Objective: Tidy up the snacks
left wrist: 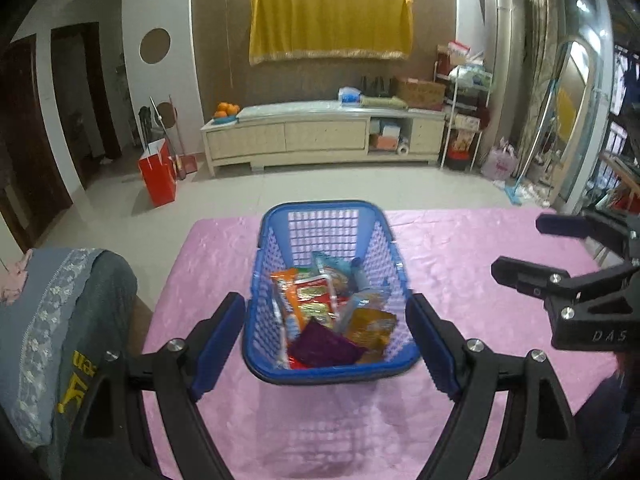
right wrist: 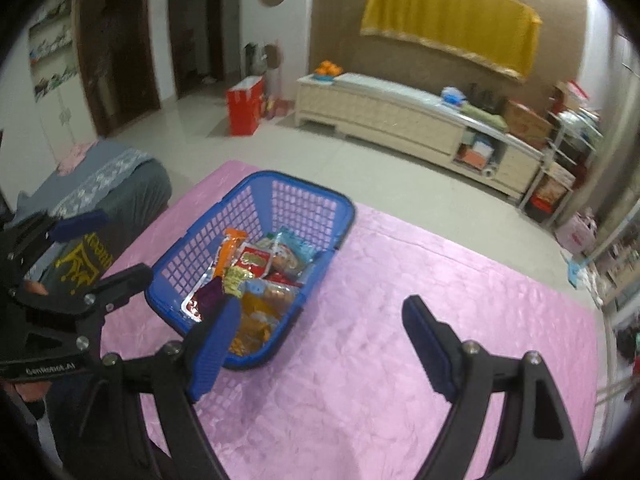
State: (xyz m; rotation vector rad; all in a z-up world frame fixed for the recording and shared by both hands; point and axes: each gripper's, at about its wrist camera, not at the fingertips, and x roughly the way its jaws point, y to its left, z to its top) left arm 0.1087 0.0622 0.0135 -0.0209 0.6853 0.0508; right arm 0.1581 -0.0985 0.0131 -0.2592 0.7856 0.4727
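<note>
Left gripper (left wrist: 325, 340) hanging wide open over pink table (left wrist: 460, 280), framing blue basket (left wrist: 280, 216) holding snacks (left wrist: 332, 312); right gripper (left wrist: 516, 246) gaping at right edge.

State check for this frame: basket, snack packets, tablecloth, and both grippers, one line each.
blue basket: upright on the table, holding snacks
snack packets: piled inside the basket, none out on the cloth
pink tablecloth: spread over the table, bare around the basket
left gripper: open, nothing held
right gripper: open, nothing held
</note>
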